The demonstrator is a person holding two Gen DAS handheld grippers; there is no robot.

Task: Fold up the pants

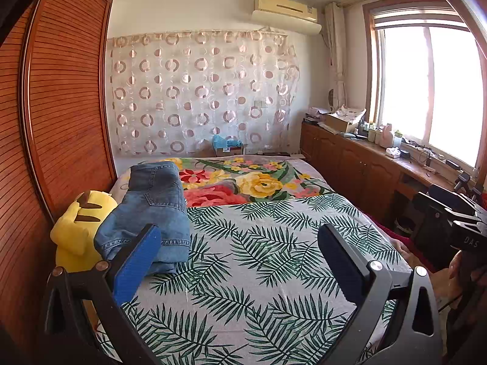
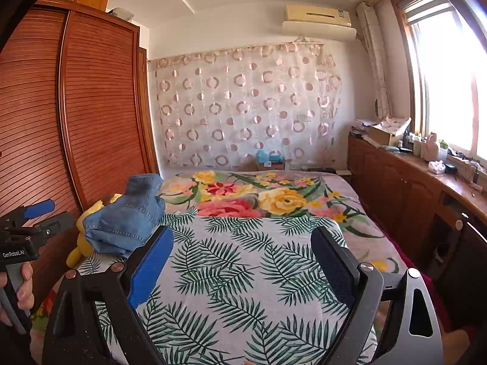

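Fingers of both grippers stand spread wide and hold nothing: the left gripper (image 1: 240, 252) and the right gripper (image 2: 242, 252) each hover above the leaf-print sheet of the bed (image 1: 274, 273), apart from any cloth. Denim pants (image 1: 152, 213) lie in a bunched, partly doubled heap at the left edge of the bed, draped against a yellow plush toy (image 1: 77, 228) beside the wardrobe (image 1: 61, 106); the right wrist view shows the same heap (image 2: 127, 213) well left of its fingers. Whether this heap is a loose pile awaiting folding or a rough fold set aside, I cannot tell. Denim of this kind is likely fairly heavy and limp yet thick, with stiff seams; it should not slip much in padded fingers. Stitched hems or the waistband look like the firmest places to pinch, one edge per gripper.
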